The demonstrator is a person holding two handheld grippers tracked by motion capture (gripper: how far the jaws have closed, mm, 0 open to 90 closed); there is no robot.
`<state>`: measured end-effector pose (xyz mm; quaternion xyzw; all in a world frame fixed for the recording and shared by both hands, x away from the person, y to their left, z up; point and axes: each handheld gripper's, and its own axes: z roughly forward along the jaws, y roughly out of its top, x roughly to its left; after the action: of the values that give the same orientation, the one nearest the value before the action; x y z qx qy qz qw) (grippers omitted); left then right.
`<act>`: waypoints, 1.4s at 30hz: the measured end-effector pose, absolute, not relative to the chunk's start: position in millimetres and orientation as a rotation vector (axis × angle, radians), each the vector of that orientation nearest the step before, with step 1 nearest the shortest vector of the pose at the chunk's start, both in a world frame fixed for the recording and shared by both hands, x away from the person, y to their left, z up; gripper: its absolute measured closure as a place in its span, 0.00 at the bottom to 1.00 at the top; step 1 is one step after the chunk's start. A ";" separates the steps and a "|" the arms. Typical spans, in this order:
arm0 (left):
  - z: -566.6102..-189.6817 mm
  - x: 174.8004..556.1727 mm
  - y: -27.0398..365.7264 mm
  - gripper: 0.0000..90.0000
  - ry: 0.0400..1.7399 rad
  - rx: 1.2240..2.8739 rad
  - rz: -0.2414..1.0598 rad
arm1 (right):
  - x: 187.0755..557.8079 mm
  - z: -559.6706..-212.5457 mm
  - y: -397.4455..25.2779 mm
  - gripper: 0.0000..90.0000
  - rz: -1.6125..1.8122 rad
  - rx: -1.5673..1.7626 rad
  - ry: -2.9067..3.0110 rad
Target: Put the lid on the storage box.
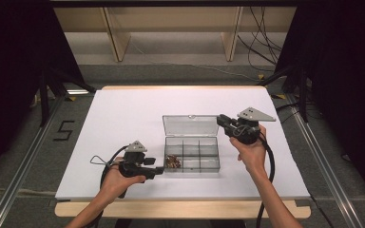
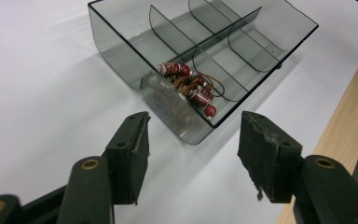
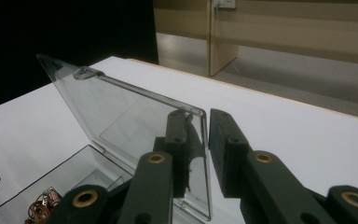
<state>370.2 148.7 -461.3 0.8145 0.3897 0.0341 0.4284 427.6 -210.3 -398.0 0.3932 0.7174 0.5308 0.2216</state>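
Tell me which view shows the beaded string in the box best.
The left gripper view: the beaded string lies close and sharp in the box's near corner compartment. The high view shows it as a small brown clump, and the right gripper view catches just a bit at its bottom edge.

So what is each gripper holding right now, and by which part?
The right gripper pinches the clear box lid at its side edge, near the free corner. The left gripper is open and holds nothing, its jaws short of the compartment box.

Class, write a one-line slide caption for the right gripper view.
Right gripper pinches the clear lid of the compartment box.
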 end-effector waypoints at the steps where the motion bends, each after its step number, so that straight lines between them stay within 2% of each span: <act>1: -461.3 370.2 148.7 0.47 0.973 2.034 0.085 | 425.5 -399.4 -210.5 0.88 1.471 1.097 1.981; 19: -472.7 343.9 167.2 0.46 0.939 2.114 0.165 | 405.0 -409.8 -215.8 0.88 1.466 1.071 2.006; 29: -475.4 332.3 172.7 0.46 0.956 2.087 0.146 | 392.4 -413.9 -215.6 0.87 1.471 1.106 2.018; 35: -475.9 329.8 169.4 0.40 0.913 2.146 0.148 | 386.9 -419.5 -215.9 0.85 1.471 1.122 2.044; 42: -477.7 324.0 172.1 0.36 0.947 2.121 0.152 | 379.2 -426.7 -217.1 0.85 1.471 1.141 2.070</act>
<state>324.0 172.1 -477.7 0.8367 0.3736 0.0599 0.3958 379.2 -217.1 -426.7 0.4033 0.7316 0.5200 0.1779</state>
